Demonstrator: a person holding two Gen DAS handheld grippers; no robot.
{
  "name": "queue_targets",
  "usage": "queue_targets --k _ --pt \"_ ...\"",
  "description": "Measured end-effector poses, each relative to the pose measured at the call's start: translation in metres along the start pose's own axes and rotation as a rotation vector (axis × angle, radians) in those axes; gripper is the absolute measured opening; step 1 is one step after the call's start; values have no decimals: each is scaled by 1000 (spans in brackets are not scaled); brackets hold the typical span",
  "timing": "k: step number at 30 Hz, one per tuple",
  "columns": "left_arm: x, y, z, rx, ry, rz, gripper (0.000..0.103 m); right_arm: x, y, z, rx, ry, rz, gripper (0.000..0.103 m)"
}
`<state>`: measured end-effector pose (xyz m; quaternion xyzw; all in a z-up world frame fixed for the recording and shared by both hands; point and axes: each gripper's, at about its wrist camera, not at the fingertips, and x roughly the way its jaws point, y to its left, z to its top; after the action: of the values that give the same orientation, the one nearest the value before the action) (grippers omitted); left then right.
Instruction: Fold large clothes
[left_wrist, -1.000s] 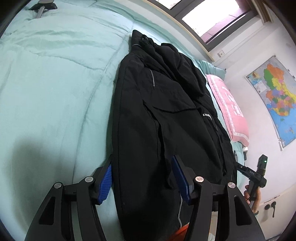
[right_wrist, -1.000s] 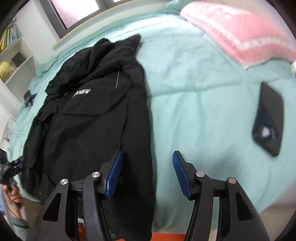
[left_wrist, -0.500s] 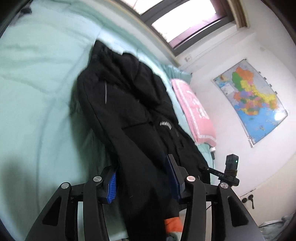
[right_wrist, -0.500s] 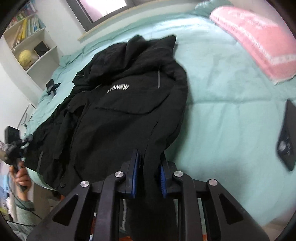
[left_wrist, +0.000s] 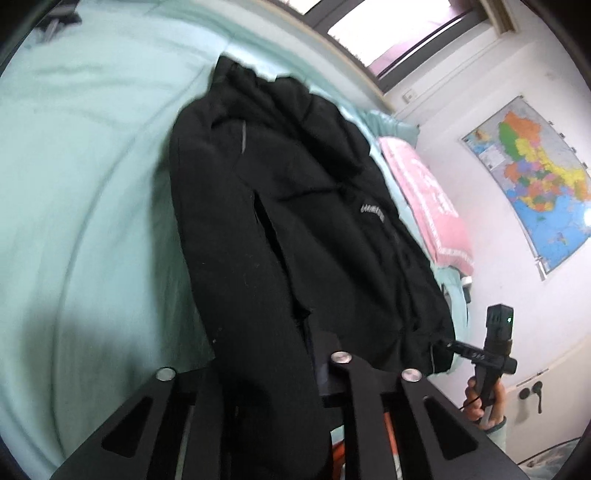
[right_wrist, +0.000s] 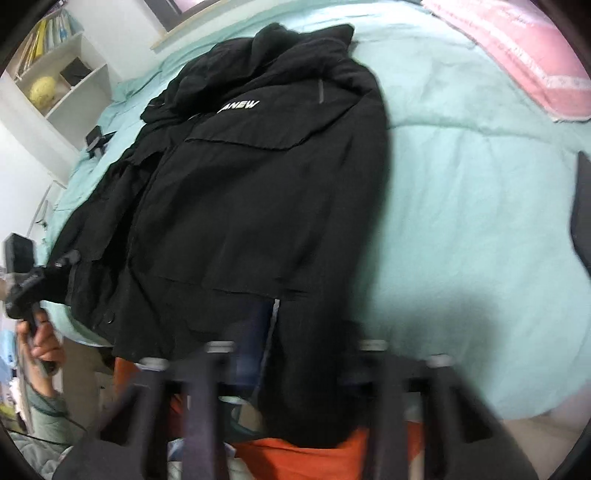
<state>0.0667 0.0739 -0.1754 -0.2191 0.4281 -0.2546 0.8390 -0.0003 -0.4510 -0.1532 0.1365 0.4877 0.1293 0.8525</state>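
A large black jacket (left_wrist: 295, 221) lies front up on the mint quilt (left_wrist: 74, 184), collar far, hem toward me. My left gripper (left_wrist: 273, 354) is shut on the near hem on the jacket's left side; black cloth drapes over its fingers and hides the pads. In the right wrist view the jacket (right_wrist: 258, 184) shows white chest lettering. My right gripper (right_wrist: 291, 343) is blurred, its jaws closing with the hem's right side pinched between them. Each view shows the other gripper at the jacket's far corner, held by a hand (left_wrist: 484, 402).
A pink pillow (right_wrist: 535, 55) lies at the head of the quilt (right_wrist: 480, 184). A dark flat object (right_wrist: 583, 206) sits at the right edge. A small black item (right_wrist: 98, 140) rests near the white shelves (right_wrist: 55, 74). A map (left_wrist: 535, 177) hangs on the wall.
Both grippers have gone from wide open around the hem to closed on it. The near edge of the jacket has bunched and lifted toward the cameras, and both views have shifted.
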Motion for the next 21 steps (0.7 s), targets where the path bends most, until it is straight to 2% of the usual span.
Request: queue_targets --k 3,6,8,12,14,16,18,19,21 --pt "-30 -1 11 6 -90 7 10 -22 -7 7 1 -47 -19 16" --pt "-65 11 22 -36 -180 6 9 -47 -6 12 -57 -102 -89 15" --pt "-69 24 22 -50 -175 11 10 -53 -10 12 -54 -112 -86 15" --pt "-45 48 5 -100 -83 43 10 -32 -21 7 -16 -63 -79 15" --pt "-39 56 -6 -107 -60 34 10 -25 -22 2 -4 -60 -62 15" --pt "-38 61 -11 -120 -57 13 11 -25 -27 -1 22 -62 -38 22" --pt "-41 62 -13 -128 -59 -9 13 -31 -32 -3 62 -62 25 26" --pt "-40 59 -13 -120 -62 -7 17 -33 -34 -5 80 -61 49 35" --pt "-38 53 -16 -97 -58 0 23 -31 -35 -11 94 -42 84 46"
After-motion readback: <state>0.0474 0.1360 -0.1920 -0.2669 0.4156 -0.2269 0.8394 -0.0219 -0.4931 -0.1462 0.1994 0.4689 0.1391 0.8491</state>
